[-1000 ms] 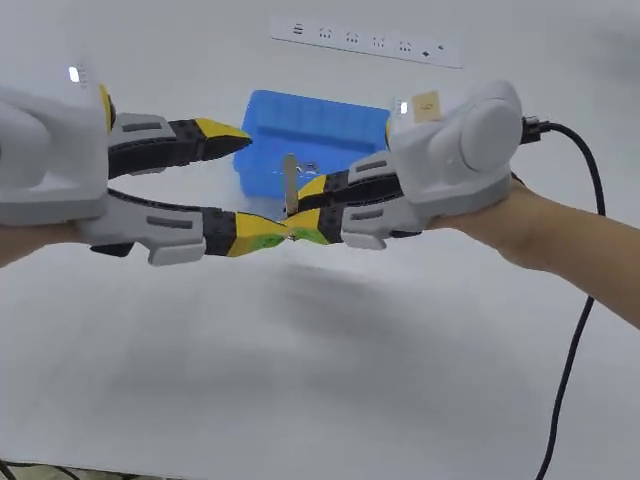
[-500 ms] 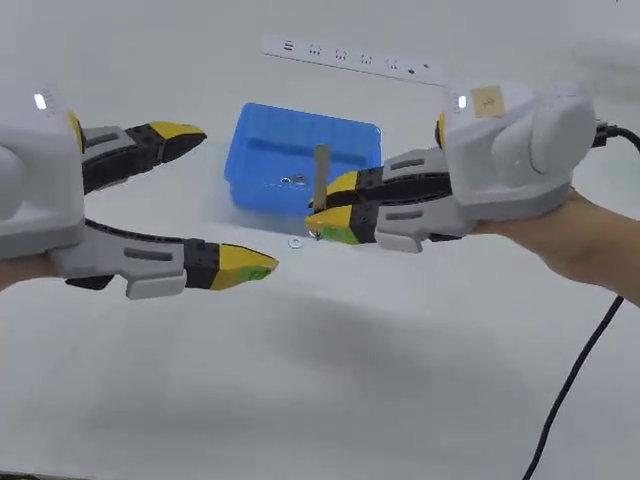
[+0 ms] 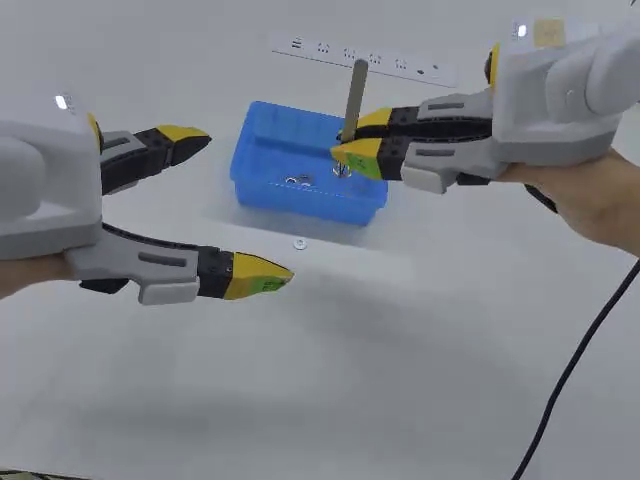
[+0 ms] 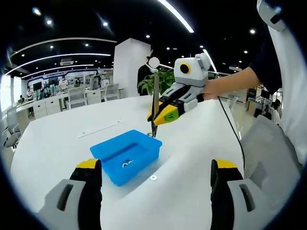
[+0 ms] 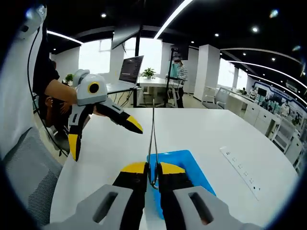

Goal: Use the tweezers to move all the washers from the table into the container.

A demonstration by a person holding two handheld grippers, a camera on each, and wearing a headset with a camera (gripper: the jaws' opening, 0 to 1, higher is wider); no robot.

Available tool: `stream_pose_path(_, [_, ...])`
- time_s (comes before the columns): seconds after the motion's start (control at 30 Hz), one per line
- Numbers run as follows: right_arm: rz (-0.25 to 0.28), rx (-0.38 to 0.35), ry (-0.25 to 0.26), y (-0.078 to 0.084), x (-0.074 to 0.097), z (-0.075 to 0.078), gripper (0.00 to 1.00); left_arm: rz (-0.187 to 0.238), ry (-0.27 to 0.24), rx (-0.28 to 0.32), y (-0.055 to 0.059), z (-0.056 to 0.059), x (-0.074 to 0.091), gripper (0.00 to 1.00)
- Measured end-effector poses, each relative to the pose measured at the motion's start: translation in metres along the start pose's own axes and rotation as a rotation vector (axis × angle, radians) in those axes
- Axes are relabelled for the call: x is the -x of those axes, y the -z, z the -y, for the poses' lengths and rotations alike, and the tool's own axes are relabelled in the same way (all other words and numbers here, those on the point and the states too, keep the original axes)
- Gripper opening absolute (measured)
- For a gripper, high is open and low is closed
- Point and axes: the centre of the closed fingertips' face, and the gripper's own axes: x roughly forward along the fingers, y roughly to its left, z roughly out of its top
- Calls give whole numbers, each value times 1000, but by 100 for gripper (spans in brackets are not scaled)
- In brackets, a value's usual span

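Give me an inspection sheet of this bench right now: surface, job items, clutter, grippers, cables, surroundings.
Surface: white table, bare in the foreground.
Job's things: blue container with a few washers inside; single washer on the table just in front of it; tweezers upright, tips over the container.
Clutter: power strip behind the container.
Grippers: left gripper open, fingers holding nothing; right gripper shut on the tweezers.
Cables: black cable trailing down the table's right side.
Surroundings: open office with desks, chairs, a plant, people far off.
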Motion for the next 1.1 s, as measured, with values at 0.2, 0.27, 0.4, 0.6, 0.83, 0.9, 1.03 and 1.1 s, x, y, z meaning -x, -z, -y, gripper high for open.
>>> stream_pose_path(0.2, [19, -56, 48, 12, -17, 37, 10, 5, -43, 39, 4, -12, 12, 100])
stream_pose_path(0.27, [25, -90, 60, 18, -24, 44, 10, -4, -52, 41, 8, -13, 16, 100])
stream_pose_path(0.4, [39, -171, 87, 30, -35, 55, 9, -18, -68, 56, 15, -14, 21, 100])
stream_pose_path(0.6, [-5, -193, 74, 54, -52, 52, 10, -28, -79, 73, 20, -14, 23, 100])
stream_pose_path(0.83, [-43, -191, 56, 69, -64, 41, 10, -32, -84, 82, 20, -13, 23, 100])
stream_pose_path(0.9, [-43, -194, 61, 69, -65, 42, 10, -31, -86, 86, 20, -14, 23, 100])
stream_pose_path(1.03, [-49, -192, 73, 71, -67, 45, 10, -33, -88, 84, 19, -15, 24, 100])
stream_pose_path(1.1, [-50, -197, 78, 72, -67, 46, 10, -33, -87, 86, 19, -14, 23, 100])
